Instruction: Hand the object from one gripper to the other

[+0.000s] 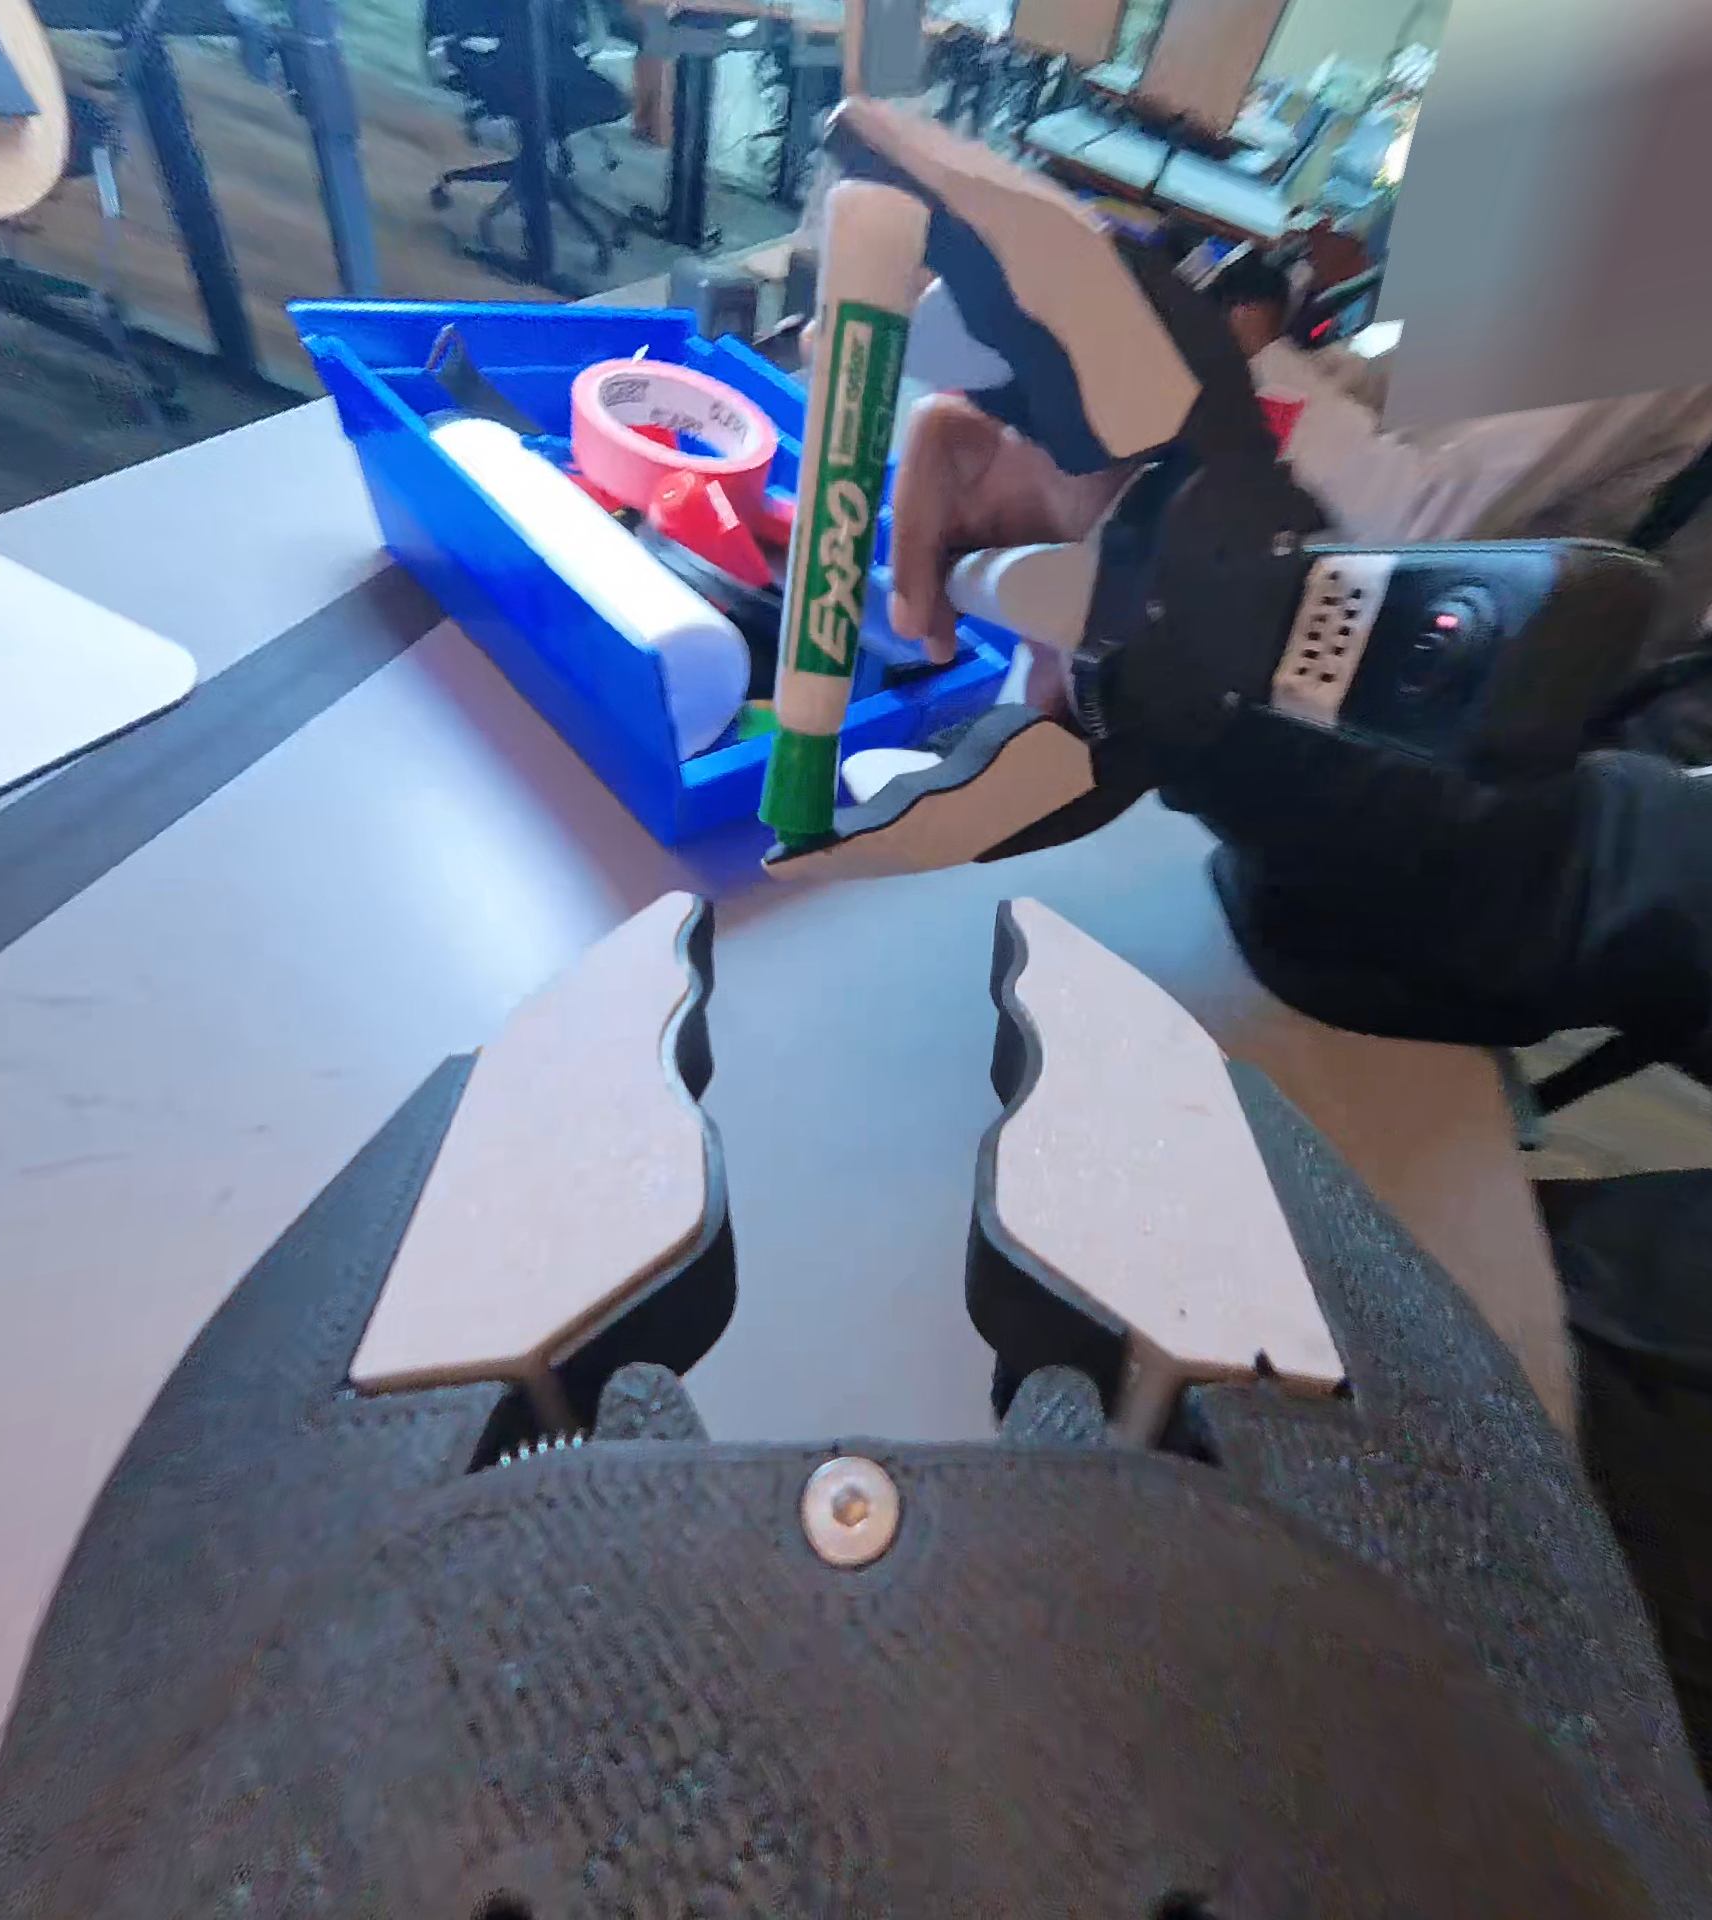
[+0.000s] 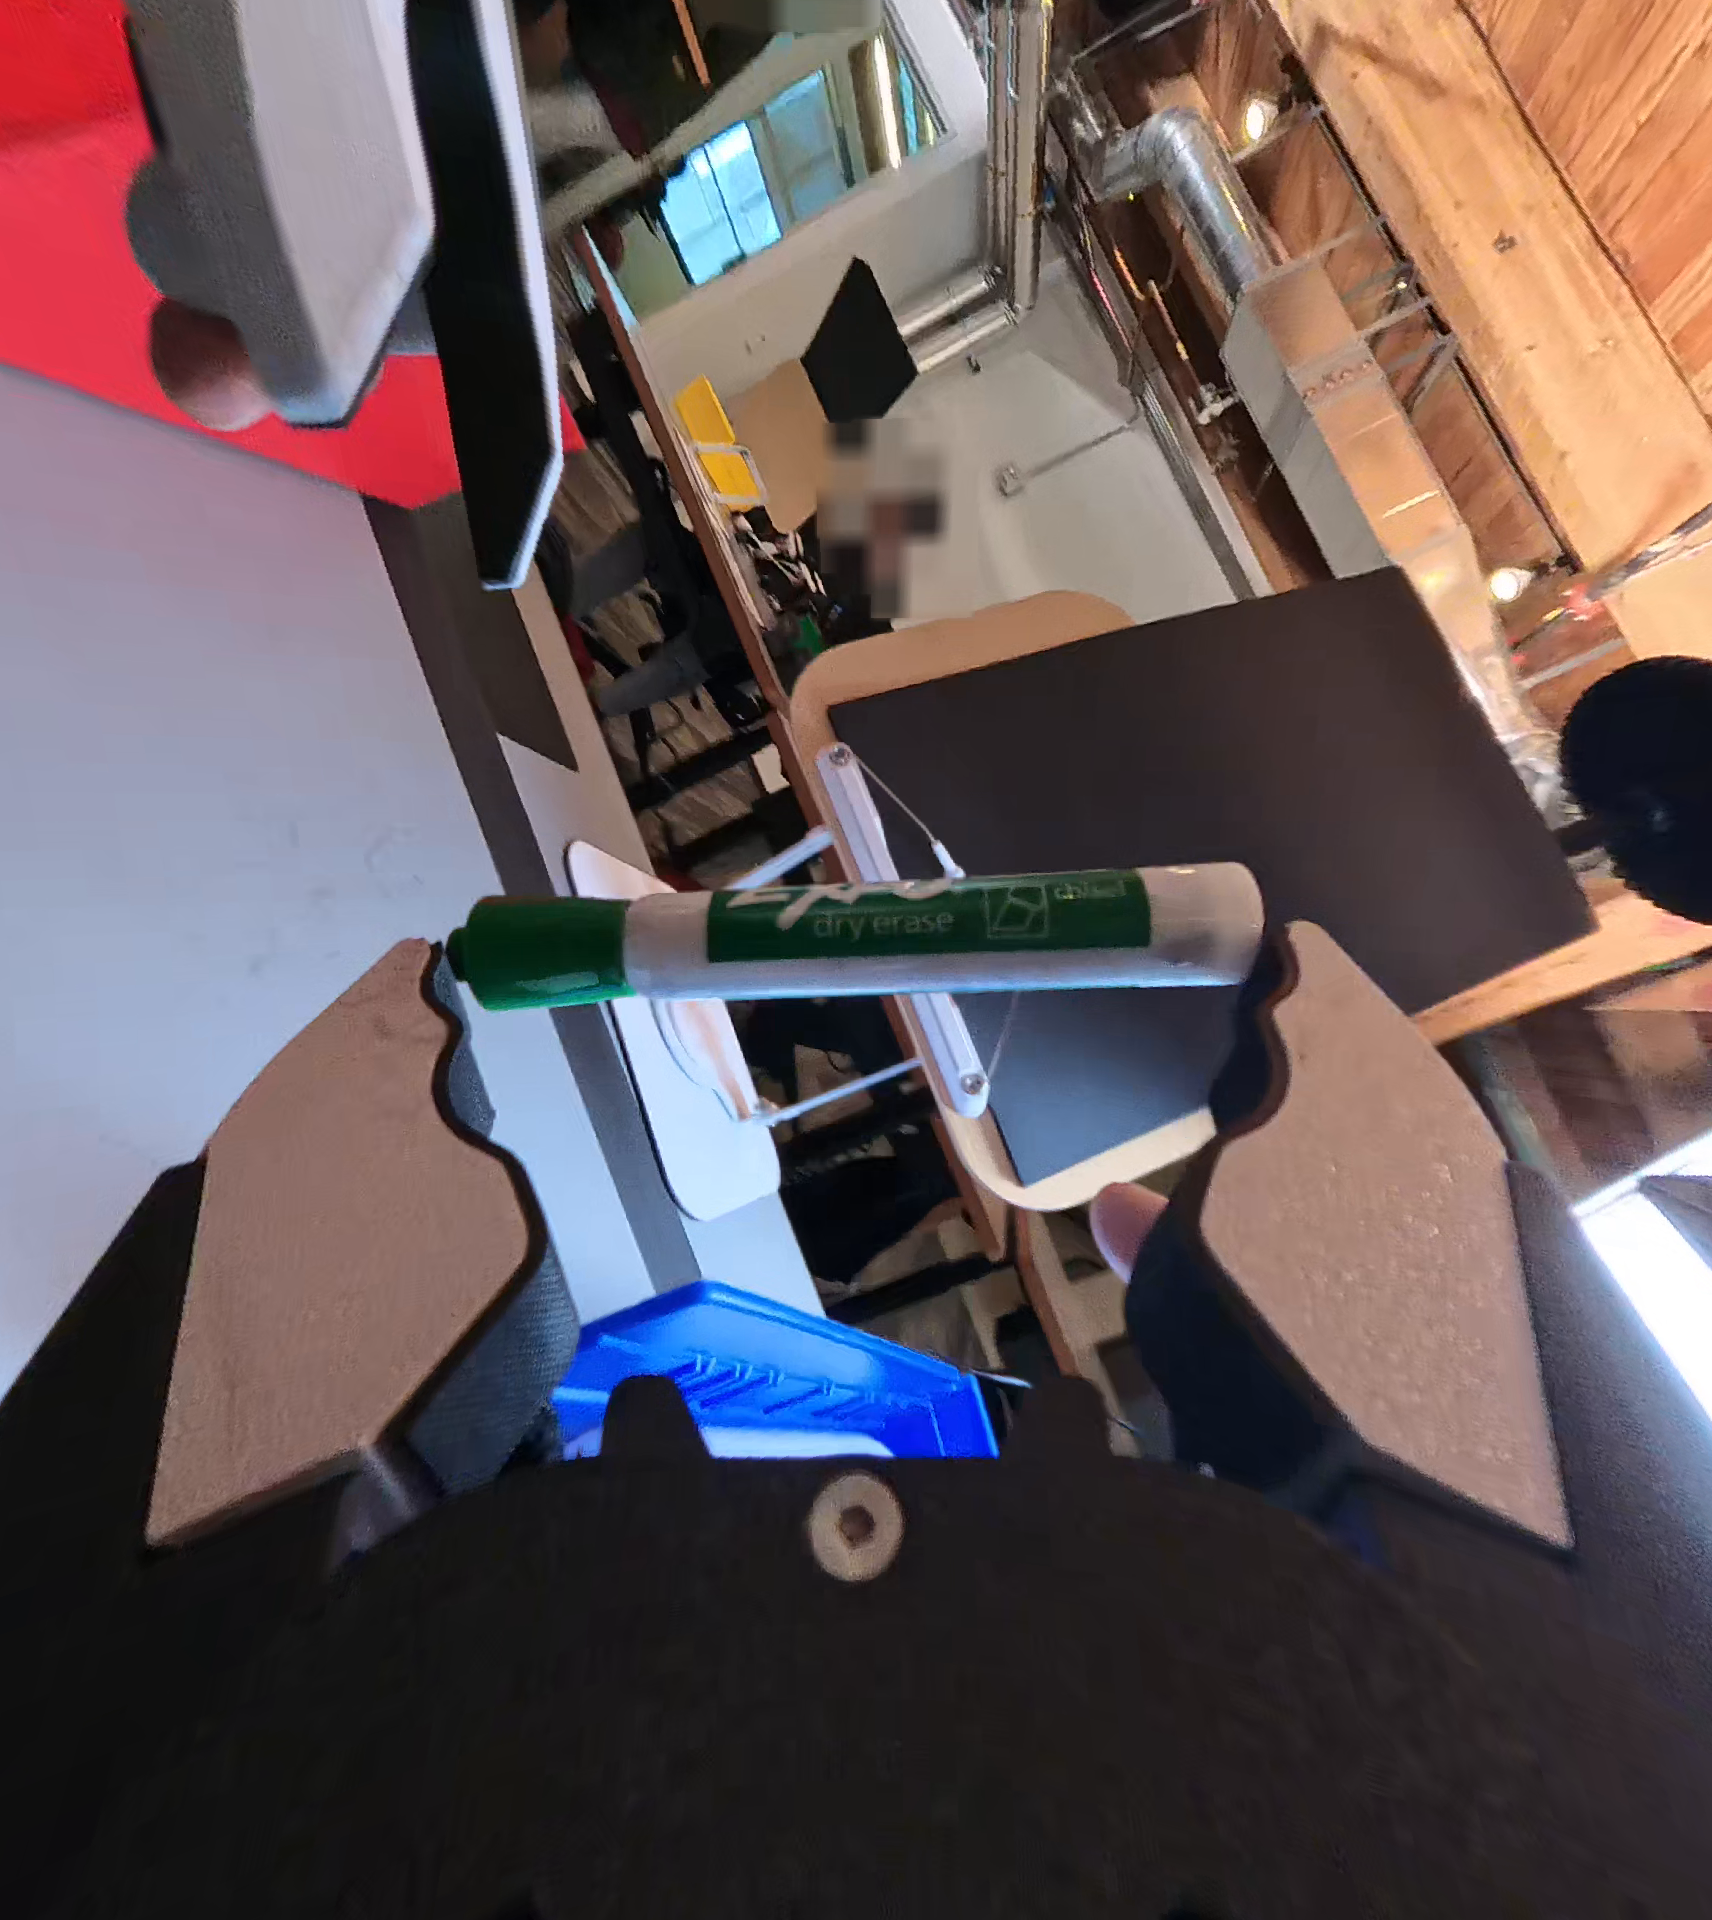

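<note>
A green dry-erase marker (image 1: 836, 520) stands nearly upright, cap down, clamped end to end between the fingertips of my right gripper (image 1: 829, 488). In the right wrist view the marker (image 2: 862, 935) spans the wide jaws of my right gripper (image 2: 852, 951), with the green cap on the left finger. My left gripper (image 1: 852, 920) is open and empty, just below and in front of the marker's cap, over the table. Its fingers (image 2: 499, 312) show at the top left of the right wrist view, apart from the marker.
A blue bin (image 1: 519, 582) behind the marker holds a pink tape roll (image 1: 675, 426), a white cylinder (image 1: 582, 561) and red items; it also shows in the right wrist view (image 2: 779, 1371). A gloved hand (image 1: 1506, 883) holds the right gripper. A white board (image 1: 21, 665) lies at the left.
</note>
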A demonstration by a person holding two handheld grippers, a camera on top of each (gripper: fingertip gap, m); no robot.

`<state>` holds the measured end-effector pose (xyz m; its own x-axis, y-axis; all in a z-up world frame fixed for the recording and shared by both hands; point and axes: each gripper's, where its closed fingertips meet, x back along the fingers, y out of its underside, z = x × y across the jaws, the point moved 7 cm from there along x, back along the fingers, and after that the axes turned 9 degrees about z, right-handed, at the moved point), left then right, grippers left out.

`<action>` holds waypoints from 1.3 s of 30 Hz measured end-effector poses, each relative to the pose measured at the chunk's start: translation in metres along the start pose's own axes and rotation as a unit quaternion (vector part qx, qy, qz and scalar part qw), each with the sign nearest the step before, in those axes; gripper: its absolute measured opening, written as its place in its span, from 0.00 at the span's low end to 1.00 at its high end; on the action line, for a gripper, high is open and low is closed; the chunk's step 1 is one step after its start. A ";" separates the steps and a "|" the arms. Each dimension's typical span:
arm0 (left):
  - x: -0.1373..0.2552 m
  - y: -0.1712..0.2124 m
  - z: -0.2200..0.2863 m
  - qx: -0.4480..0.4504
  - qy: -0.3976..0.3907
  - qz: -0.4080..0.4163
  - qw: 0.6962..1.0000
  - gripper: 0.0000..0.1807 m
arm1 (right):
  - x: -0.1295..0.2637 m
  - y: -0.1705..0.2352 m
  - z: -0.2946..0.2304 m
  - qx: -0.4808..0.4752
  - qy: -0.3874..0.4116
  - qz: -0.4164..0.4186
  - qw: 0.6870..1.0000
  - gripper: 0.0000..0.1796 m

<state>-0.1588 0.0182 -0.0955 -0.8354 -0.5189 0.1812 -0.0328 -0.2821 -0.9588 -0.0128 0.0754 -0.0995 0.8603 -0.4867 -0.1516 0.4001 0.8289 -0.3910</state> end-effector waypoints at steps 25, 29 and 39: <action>-0.040 0.015 0.015 -0.165 -0.223 -0.038 0.960 0.37 | 0.001 0.051 -0.009 0.055 0.038 -0.093 0.993 0.76; -0.039 0.013 0.014 -0.180 -0.238 -0.039 0.954 0.36 | -0.001 0.045 -0.010 0.049 0.033 -0.090 0.994 0.76; -0.036 0.011 0.012 -0.197 -0.254 -0.041 0.946 0.35 | -0.007 0.014 -0.009 0.008 0.022 -0.061 0.998 0.76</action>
<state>-0.1226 0.0241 -0.1103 -0.4521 -0.8578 0.2445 -0.3715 -0.0681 -0.9259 -0.0164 0.0884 -0.1121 0.7902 -0.5956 -0.1441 0.5060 0.7668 -0.3948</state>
